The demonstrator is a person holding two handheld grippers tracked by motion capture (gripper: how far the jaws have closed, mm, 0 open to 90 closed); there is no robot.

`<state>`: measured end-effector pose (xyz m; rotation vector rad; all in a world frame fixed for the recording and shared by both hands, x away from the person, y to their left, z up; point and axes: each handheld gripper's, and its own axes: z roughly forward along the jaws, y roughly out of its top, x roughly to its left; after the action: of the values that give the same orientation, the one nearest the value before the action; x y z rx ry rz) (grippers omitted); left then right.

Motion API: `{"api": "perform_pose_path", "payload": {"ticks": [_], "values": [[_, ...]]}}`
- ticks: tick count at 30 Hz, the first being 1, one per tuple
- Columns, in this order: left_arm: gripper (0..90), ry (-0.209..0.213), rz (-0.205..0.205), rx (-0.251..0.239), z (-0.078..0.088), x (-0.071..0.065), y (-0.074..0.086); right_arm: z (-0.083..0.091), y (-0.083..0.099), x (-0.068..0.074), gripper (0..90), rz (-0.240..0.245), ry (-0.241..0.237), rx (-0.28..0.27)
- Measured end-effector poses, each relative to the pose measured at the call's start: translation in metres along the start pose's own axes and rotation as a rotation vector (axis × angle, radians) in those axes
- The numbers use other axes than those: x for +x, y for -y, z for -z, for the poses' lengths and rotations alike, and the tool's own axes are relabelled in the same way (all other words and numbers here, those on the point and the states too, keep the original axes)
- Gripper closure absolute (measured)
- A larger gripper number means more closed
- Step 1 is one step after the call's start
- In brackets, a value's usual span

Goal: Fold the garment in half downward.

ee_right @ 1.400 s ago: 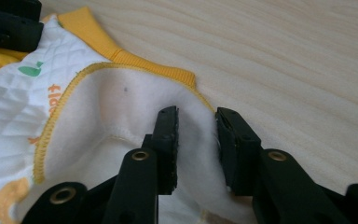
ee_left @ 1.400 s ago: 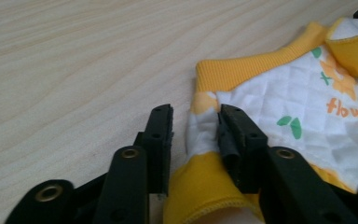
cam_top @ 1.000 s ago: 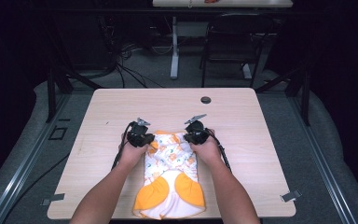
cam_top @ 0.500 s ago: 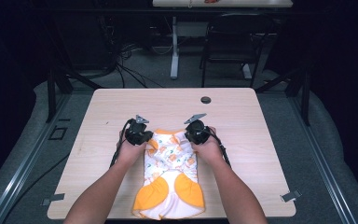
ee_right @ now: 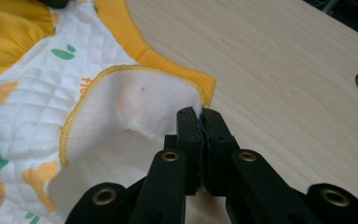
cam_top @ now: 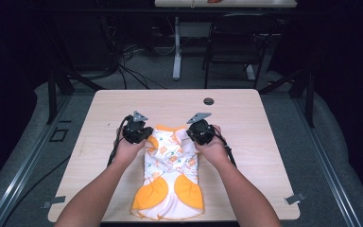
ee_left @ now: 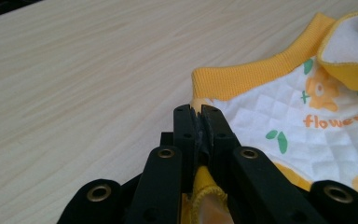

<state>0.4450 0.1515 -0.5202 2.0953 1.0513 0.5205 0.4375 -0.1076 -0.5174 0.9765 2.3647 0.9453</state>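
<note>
Forearms come in from the near edge, and between them a small quilted white-and-orange garment [cam_top: 170, 177] lies flat on the wooden surface [cam_top: 264, 142], its two rounded orange panels toward the person and its ribbed orange band at the far end. Each upper corner is pinched. The left gripper [ee_left: 197, 112] has its jaws pressed together on an orange-edged fold by the band. The right gripper [ee_right: 199, 113] has its jaws closed on the white fleecy lining where the corner is turned back. Holding both corners at once likely serves to lift, spread or fold the piece evenly. The cloth inside each pinch is mostly covered by the jaws. Farther off sits a dark round hole [cam_top: 209, 101], its purpose unclear.
</note>
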Motion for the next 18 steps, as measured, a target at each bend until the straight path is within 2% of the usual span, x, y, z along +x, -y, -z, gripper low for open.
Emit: {"api": "perform_pose_path", "payload": {"ticks": [8, 18], "values": [[85.4, 0.004, -0.005, -0.039, 0.014, 0.002, -0.011, 0.013, -0.011, -0.004, 86.8, -0.017, 0.002, -0.041], [85.4, -0.009, -0.012, -0.094, 0.028, 0.005, -0.025, 0.028, -0.028, -0.006, 87.0, 0.007, 0.029, -0.091]]}}
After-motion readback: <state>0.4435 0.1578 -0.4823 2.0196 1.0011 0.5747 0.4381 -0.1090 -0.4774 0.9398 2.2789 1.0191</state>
